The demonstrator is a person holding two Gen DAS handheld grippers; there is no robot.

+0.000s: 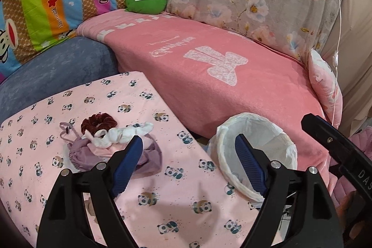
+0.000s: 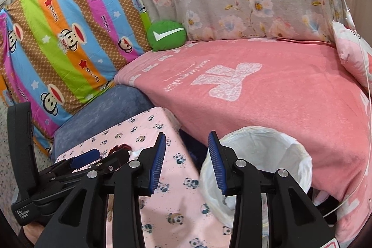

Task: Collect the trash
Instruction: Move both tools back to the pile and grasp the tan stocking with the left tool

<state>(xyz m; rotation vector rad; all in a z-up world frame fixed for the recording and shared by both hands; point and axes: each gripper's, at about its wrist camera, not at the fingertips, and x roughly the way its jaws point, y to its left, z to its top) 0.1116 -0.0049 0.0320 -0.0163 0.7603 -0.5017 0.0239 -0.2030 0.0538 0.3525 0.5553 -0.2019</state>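
On the panda-print cloth [image 1: 69,113] that covers the low surface, a small heap lies toward its far edge: a dark red scrunchie [image 1: 98,122], a crumpled white tissue [image 1: 125,131] touching it, and a mauve pouch [image 1: 93,152] under both. The left gripper [image 1: 188,141] hangs just in front of this heap, its jaws wide apart with nothing between them; the left fingertip [image 1: 134,143] overlaps the pouch's right end in view, though contact cannot be told. Off the cloth's right edge stands the white-lined bin [image 2: 267,145], against the pink blanket [image 2: 267,90]. The right gripper [image 2: 187,138] points between cloth and bin, jaws partly apart and empty.
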